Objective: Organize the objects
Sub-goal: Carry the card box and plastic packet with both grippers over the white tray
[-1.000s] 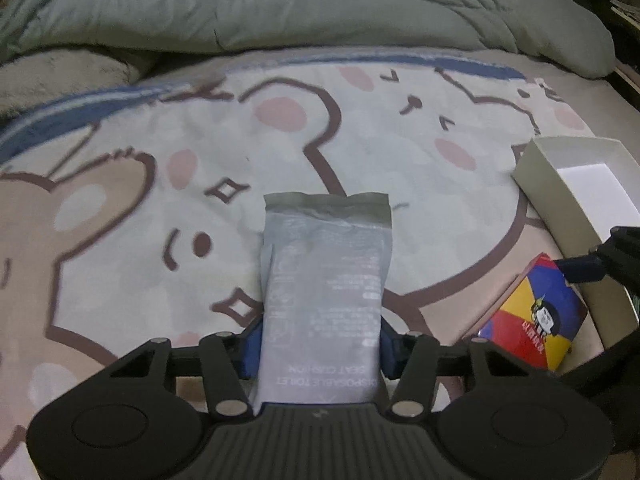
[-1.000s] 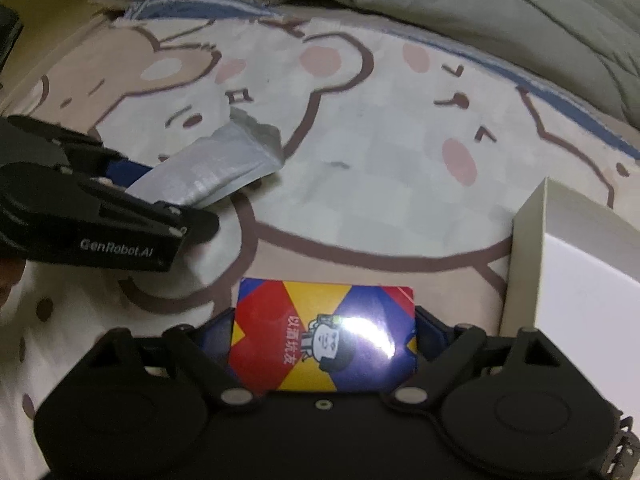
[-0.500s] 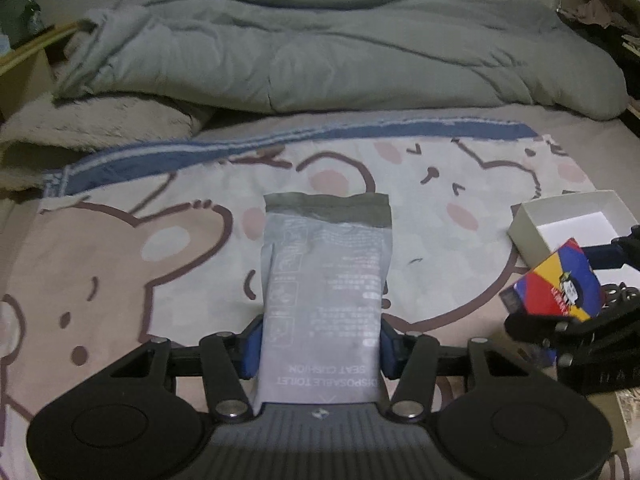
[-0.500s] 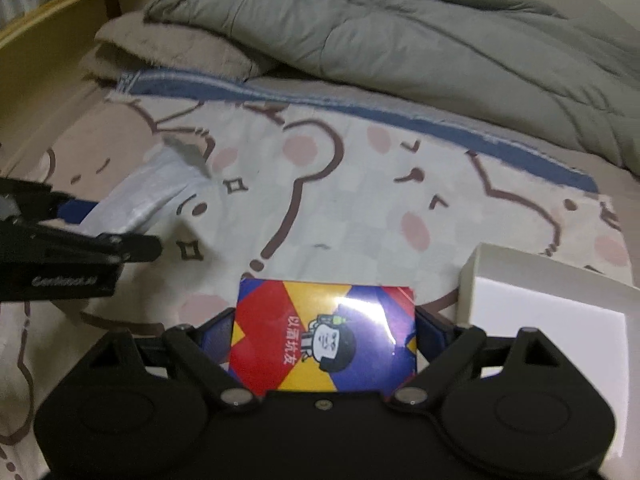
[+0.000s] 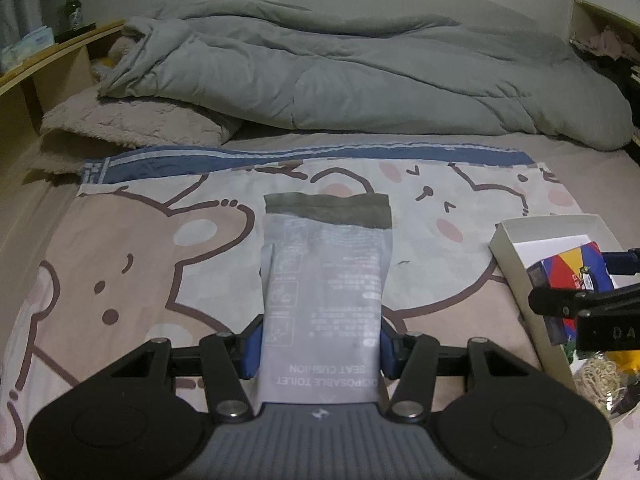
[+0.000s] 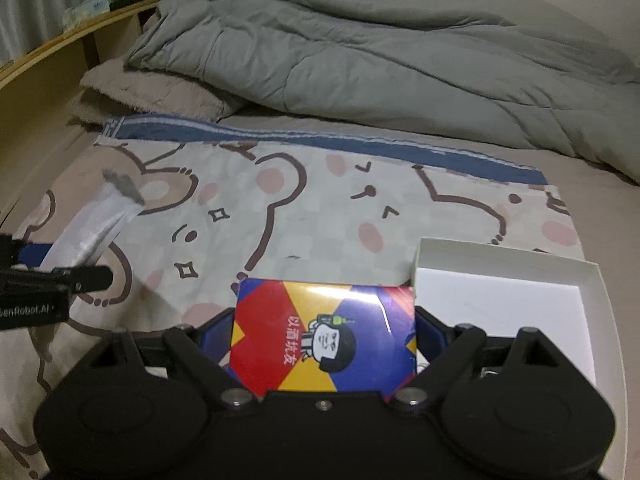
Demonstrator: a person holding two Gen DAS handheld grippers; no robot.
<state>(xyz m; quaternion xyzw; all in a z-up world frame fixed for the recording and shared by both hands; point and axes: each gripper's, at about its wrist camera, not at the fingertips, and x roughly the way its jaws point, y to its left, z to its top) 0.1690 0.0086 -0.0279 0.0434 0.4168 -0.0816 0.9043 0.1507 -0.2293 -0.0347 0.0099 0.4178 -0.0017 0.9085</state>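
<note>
My left gripper [image 5: 318,348] is shut on a grey packet [image 5: 326,292] printed "disposable toilet seat cushion" and holds it raised above the bear-print blanket [image 5: 160,240]. My right gripper [image 6: 324,336] is shut on a red, yellow and blue card box [image 6: 324,340] and holds it in the air beside the left wall of an open white box [image 6: 504,276]. In the left wrist view the card box [image 5: 572,276] hangs over the white box [image 5: 508,248]. In the right wrist view the packet [image 6: 96,224] and the left gripper [image 6: 52,280] are at the left.
A rumpled grey duvet [image 5: 360,76] and a beige fleece [image 5: 132,124] lie at the far end of the bed. A wooden headboard shelf [image 5: 48,56] with a bottle is at far left. Yellow and stringy items [image 5: 600,372] sit by the white box.
Both grippers have risen well above the blanket with their loads. The right gripper with the card box has moved toward and over the white box.
</note>
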